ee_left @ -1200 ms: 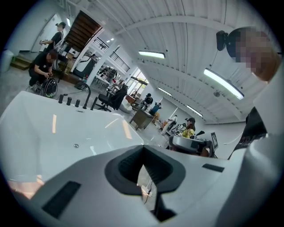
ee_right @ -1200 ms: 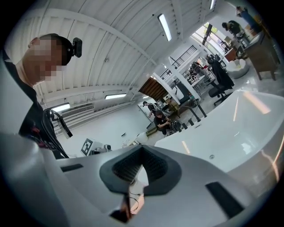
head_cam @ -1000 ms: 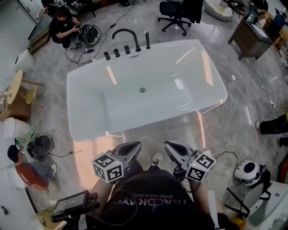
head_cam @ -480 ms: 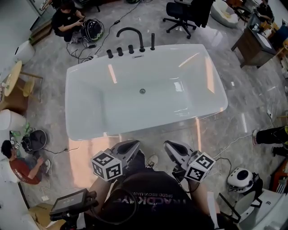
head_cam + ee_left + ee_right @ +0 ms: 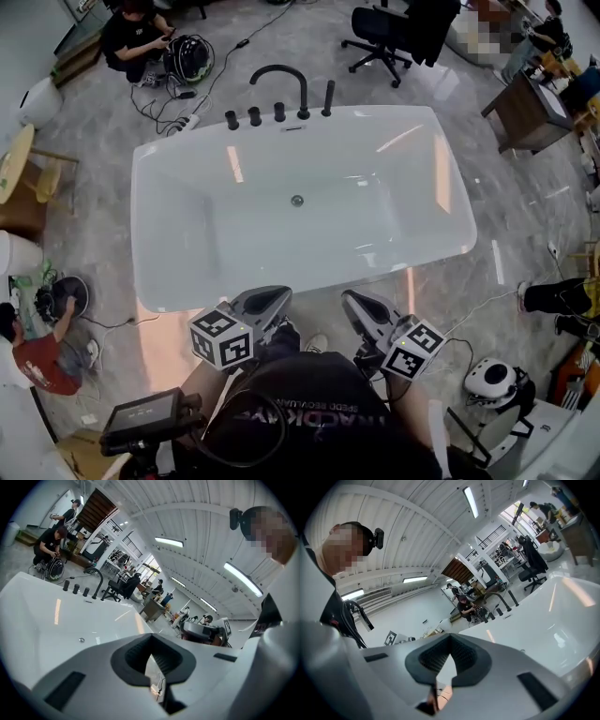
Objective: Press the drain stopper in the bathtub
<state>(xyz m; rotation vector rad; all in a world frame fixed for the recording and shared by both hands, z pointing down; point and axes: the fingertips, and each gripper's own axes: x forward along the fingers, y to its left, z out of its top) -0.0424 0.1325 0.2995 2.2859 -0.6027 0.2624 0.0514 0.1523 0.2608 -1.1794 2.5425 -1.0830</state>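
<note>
Reaching that far is the risk: the drain stopper [image 5: 297,200] sits mid-floor of the bathtub [image 5: 155,234], well apart from the 2 grippers. The left gripper [image 5: 277,300] and right gripper [image 5: 352,303] hang near, jaws together, empty; a tip could skid off it.

The drain stopper [image 5: 297,200] sits mid-floor in the bathtub [image 5: 187,225], with the faucet [image 5: 303,98] on its far rim.
</note>
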